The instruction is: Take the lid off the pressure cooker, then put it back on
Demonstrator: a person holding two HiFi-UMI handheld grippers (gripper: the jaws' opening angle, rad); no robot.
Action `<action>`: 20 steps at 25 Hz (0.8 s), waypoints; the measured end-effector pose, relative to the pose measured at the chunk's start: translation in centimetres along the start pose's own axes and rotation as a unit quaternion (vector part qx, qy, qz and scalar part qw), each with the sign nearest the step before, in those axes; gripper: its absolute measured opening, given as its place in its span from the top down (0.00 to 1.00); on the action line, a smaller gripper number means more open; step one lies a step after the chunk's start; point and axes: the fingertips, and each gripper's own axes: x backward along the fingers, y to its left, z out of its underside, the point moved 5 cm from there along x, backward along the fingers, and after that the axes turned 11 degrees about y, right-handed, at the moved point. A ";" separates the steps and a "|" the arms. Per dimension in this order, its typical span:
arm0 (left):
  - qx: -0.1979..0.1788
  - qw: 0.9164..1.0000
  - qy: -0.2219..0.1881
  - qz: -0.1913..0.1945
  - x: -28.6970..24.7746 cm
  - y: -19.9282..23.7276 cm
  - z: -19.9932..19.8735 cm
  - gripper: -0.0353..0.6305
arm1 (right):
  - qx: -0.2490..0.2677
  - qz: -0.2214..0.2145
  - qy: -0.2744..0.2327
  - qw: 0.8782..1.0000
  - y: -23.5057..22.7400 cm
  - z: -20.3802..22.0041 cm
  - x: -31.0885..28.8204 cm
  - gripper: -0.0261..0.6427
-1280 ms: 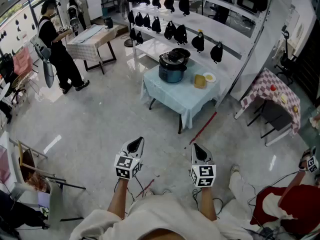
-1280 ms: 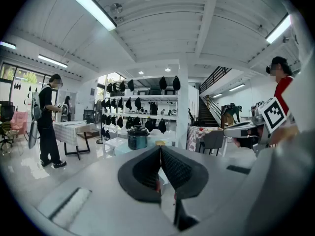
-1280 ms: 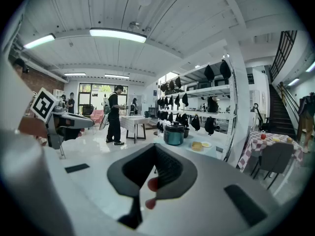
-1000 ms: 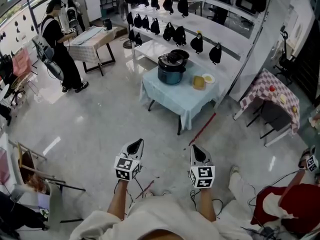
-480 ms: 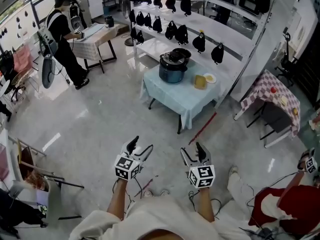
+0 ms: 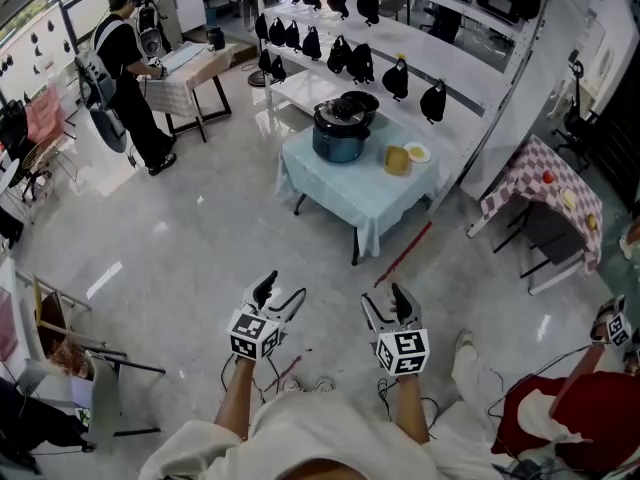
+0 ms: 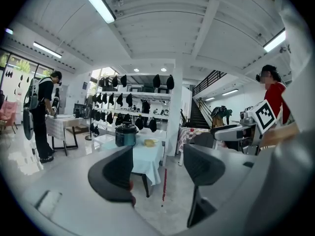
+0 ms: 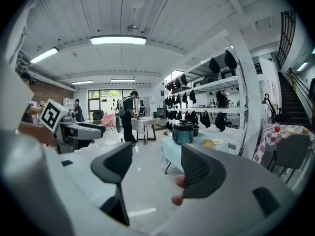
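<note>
**Right tongs view: contents**

Right tongs (image 8: 152, 168): jaws wide apart, just opened, nothing between them. Pressure cooker (image 8: 183, 132): lid on, well ahead on a blue-clothed tabletop (image 8: 170, 154). Left tongs (image 8: 93, 130): at left. Person (image 8: 127, 116): standing beyond.

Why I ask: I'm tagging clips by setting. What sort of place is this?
Probably an open-plan lab or recording studio, not a home kitchen: long white shelves lined with black bags, a dark blue pressure cooker on a pale blue cloth-covered table, and another person working at a second table.
</note>
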 end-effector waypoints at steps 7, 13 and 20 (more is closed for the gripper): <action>0.011 1.000 0.001 -0.004 -2.7 -0.6 -0.6 0.50 | 0.001 0.002 0.005 1.000 -2.8 -0.2 -1.5 0.52; 0.011 1.000 0.010 -0.008 -7.7 1.6 -1.5 0.50 | -0.002 -0.002 0.011 1.000 -6.1 -0.7 -6.1 0.53; 0.018 1.000 0.006 0.004 -13.0 7.2 -3.3 0.51 | 0.006 0.003 0.015 1.000 -7.7 -3.3 -13.0 0.52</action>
